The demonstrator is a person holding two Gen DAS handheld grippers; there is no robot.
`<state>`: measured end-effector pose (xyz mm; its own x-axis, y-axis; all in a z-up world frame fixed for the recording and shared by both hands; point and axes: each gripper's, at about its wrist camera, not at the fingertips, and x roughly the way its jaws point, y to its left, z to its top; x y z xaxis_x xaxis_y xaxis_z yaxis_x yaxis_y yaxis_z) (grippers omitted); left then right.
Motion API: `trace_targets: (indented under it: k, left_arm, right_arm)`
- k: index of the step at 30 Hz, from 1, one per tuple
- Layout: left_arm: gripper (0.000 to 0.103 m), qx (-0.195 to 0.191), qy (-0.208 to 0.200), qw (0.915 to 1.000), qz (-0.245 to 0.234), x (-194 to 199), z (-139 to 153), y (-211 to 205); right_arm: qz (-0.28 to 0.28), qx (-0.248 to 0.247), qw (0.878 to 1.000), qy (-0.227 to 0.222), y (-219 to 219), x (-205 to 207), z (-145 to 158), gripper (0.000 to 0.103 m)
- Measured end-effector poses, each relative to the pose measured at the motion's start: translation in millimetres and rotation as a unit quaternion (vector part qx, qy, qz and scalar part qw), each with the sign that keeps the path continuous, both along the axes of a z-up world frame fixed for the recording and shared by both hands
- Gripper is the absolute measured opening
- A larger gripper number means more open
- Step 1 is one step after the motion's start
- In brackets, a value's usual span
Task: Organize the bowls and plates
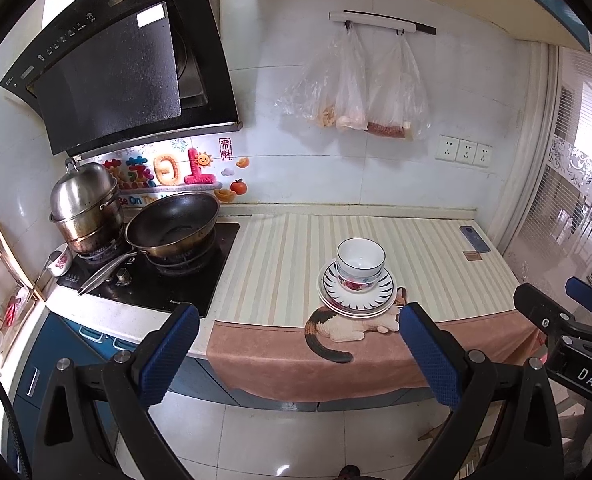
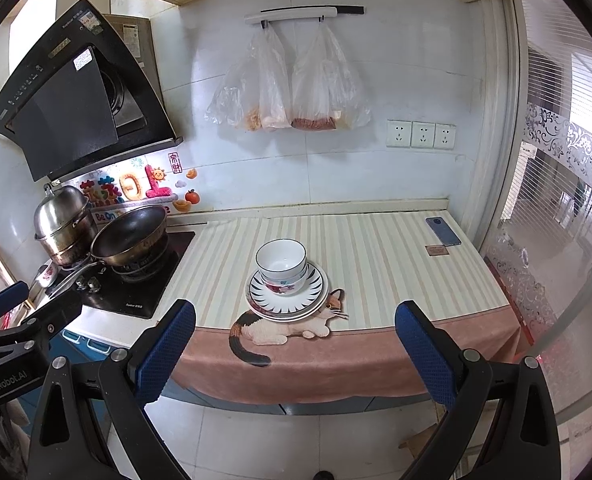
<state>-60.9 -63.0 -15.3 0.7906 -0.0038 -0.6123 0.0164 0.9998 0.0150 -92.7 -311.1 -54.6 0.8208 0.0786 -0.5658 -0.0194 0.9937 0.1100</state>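
White tiled wall (image 1: 288, 152), black range hood (image 1: 116, 64), striped countertop (image 1: 288, 240), pale floor tiles (image 1: 288, 440).

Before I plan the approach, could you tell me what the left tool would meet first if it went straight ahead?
Probably the stacked bowls on the plates: they sit roughly between the open left tool fingers, beyond the cloth edge. Depth is unclear.

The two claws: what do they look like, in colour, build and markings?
Both the left claw and the right claw have black angular frames with silver bolts and blue textured finger pads. White lettering reads "DAS" on the right claw's body and "GenRobot.AI" on the left's.
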Motion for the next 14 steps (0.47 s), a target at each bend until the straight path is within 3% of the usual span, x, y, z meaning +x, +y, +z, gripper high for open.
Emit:
trace_targets:
  k: [14]
  left_arm:
    - [0.103, 0.006, -0.002, 1.0, -0.007, 0.3, 1.2, 9.5]
  right_arm:
    - [0.0, 0.003, 1.0, 0.003, 11.1, -4.0, -1.0, 0.102]
